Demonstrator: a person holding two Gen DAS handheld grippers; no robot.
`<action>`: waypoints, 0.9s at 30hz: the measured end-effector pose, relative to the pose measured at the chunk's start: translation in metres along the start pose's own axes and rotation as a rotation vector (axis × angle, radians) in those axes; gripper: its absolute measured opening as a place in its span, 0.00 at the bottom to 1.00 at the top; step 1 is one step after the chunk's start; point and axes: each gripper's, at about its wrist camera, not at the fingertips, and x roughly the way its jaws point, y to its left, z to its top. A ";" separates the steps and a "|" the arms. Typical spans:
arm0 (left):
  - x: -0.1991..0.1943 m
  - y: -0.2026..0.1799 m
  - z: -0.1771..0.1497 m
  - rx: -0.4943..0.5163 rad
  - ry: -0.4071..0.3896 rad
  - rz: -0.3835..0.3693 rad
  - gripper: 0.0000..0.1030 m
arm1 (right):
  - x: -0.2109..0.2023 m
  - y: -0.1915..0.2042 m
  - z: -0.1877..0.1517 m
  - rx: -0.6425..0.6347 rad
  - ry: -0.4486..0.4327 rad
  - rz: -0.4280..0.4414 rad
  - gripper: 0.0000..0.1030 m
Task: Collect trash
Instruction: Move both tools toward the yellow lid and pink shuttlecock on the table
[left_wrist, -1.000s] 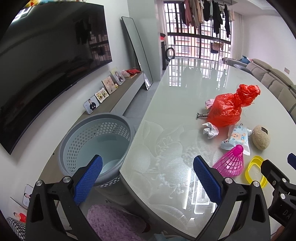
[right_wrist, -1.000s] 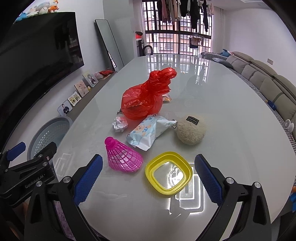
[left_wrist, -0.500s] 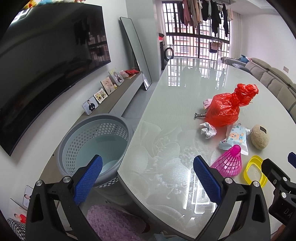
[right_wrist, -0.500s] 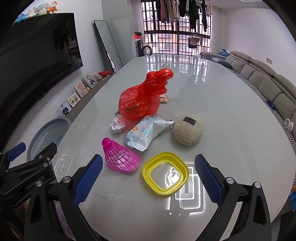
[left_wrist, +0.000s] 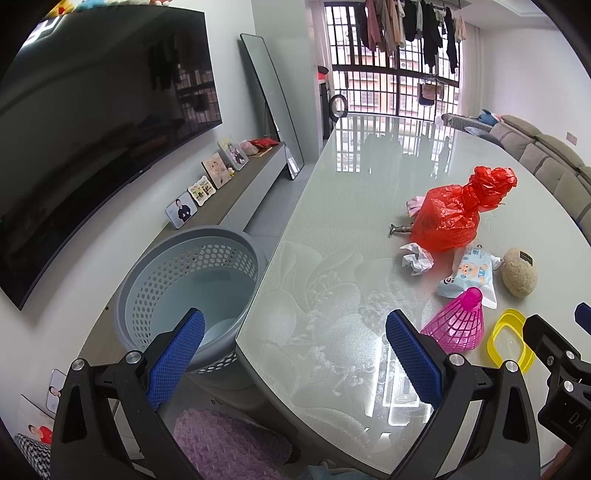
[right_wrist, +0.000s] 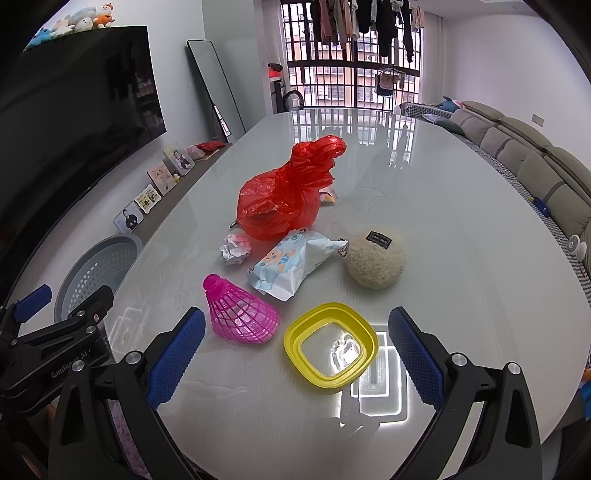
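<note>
A tied red plastic bag, a crumpled white paper ball and a wet-wipes packet lie on the glossy white table. A grey perforated basket stands on the floor by the table's left edge. My left gripper is open and empty, over the table's near left edge beside the basket. My right gripper is open and empty, just short of the objects.
A pink mesh cone, a yellow square ring and a beige fluffy ball lie nearest my right gripper. A TV and a low shelf with photo frames line the left wall. A sofa runs along the right.
Both grippers have drifted back slightly from the objects. Nothing on the table has moved and both grippers stay open.
</note>
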 end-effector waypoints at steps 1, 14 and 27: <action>0.000 0.000 0.000 0.001 -0.001 0.000 0.94 | 0.000 0.000 0.000 0.000 0.000 0.000 0.92; 0.000 0.000 -0.001 -0.003 -0.003 0.016 0.94 | 0.004 -0.003 -0.001 0.014 0.004 0.013 0.92; -0.001 0.001 -0.001 -0.006 -0.011 0.018 0.94 | 0.007 -0.010 -0.001 0.028 0.008 0.020 0.92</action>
